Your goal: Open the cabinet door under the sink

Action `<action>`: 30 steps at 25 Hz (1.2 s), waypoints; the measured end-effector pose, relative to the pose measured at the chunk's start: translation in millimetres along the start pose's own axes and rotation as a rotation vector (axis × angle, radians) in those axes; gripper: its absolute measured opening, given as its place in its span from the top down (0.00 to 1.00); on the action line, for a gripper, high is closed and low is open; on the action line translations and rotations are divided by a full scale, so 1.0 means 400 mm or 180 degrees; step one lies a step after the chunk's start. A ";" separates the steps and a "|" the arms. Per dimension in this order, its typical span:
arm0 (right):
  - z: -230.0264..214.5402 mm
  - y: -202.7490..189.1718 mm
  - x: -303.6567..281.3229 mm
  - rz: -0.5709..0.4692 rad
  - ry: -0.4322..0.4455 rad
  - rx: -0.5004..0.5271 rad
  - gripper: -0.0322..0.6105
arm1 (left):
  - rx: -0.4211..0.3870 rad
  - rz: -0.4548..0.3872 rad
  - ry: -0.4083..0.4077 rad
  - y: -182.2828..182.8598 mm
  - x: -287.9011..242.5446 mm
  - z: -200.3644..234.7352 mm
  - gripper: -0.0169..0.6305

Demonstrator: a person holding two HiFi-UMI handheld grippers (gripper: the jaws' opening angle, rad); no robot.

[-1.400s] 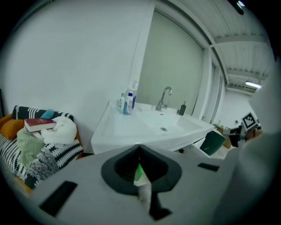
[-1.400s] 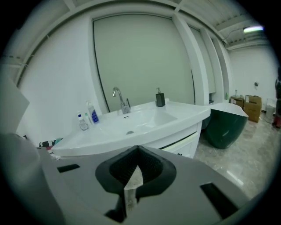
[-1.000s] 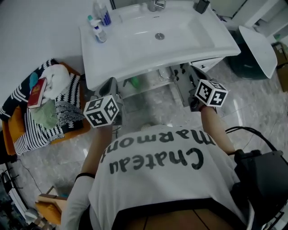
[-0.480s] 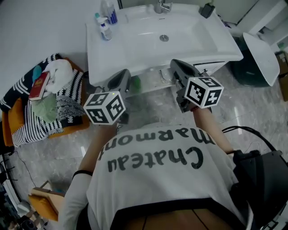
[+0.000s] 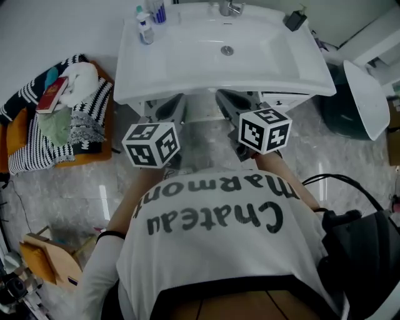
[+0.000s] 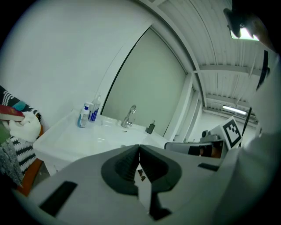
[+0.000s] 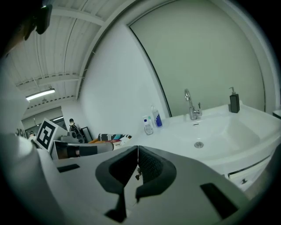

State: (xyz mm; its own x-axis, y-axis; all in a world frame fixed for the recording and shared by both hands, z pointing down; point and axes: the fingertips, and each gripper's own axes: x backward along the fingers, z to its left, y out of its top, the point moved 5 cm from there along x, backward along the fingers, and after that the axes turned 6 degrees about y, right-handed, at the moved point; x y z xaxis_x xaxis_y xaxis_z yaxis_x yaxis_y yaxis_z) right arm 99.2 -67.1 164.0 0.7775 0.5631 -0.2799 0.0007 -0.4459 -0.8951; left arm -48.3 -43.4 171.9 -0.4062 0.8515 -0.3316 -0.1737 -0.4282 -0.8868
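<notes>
1. The left hand-held gripper (image 6: 139, 148) has its jaws pressed together with nothing between them. In the head view it (image 5: 171, 107) points toward the front edge of the sink, its marker cube (image 5: 152, 145) nearest the person.
2. The right hand-held gripper (image 7: 137, 150) is likewise closed and empty. In the head view it (image 5: 227, 104) lies just beside the left one and also aims at the sink's front edge, with its own cube (image 5: 264, 130) behind it.
3. Both tips sit close under the overhanging rim of the white sink (image 5: 187, 78); whether they touch it cannot be told.
4. The cabinet under the sink is mostly hidden by the basin. A white strip of its front (image 5: 284, 97) shows below the rim at the right, and the right gripper view catches it low at the right (image 7: 251, 170). Whether the door stands open cannot be told.
5. On the sink are a faucet (image 5: 230, 7) at the back, a drain (image 5: 227, 50) in the bowl, small bottles (image 5: 145, 30) at the back left and a dark dispenser (image 5: 295, 20) at the back right.
6. Left of the sink, a striped cloth pile (image 5: 34, 153) carries a red book (image 5: 51, 95).
7. Right of the sink stands a dark bin with a white lid (image 5: 364, 94) on the marbled floor (image 5: 81, 187).
</notes>
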 end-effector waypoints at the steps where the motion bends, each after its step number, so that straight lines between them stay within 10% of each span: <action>1: 0.001 -0.010 0.003 0.0052 0.0049 0.0011 0.93 | -0.0018 0.0018 0.0032 -0.011 -0.001 -0.013 0.96; 30: -0.070 -0.171 0.131 0.0499 0.0575 0.0075 0.93 | 0.0156 0.0093 0.0500 -0.206 0.011 -0.198 0.96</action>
State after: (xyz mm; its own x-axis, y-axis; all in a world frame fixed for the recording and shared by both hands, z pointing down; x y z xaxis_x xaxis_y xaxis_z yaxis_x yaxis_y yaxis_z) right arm 157.5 -26.5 220.1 0.8669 0.3537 -0.3513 -0.1419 -0.5005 -0.8540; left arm 35.2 19.6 217.9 -0.2671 0.8737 -0.4065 -0.2092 -0.4644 -0.8606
